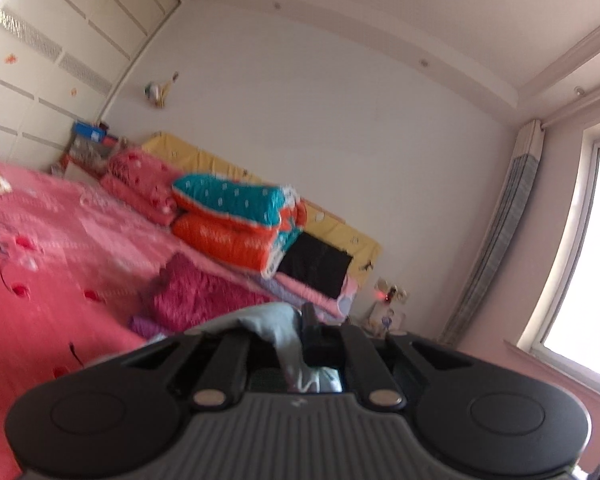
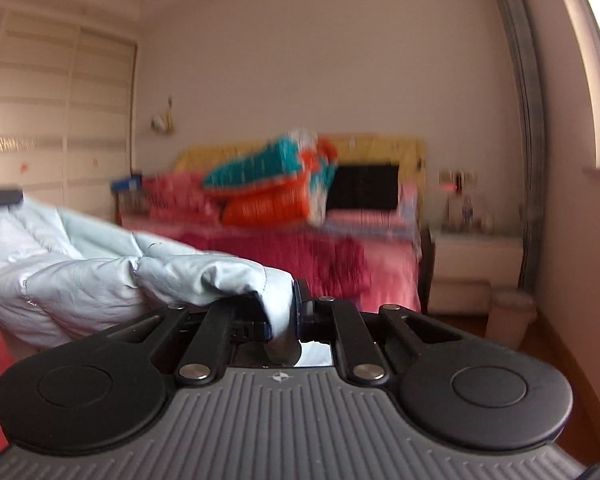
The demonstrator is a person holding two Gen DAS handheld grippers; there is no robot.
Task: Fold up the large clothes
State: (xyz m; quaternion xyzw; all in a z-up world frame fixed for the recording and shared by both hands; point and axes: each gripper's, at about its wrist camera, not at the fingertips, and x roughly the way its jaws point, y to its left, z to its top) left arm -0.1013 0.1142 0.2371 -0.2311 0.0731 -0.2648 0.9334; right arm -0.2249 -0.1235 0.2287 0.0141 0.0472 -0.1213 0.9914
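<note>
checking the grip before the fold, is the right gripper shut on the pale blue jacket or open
Shut on it: the right gripper has its fingers closed on a fold of the pale blue jacket, which trails off to the left.

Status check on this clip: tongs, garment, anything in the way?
Left tongs shut on pale blue quilted garment. Right tongs shut on it too. Garment lifted over pink bed. Folded quilts sit farther back, apart.

no text, label or number is legible in either view
</note>
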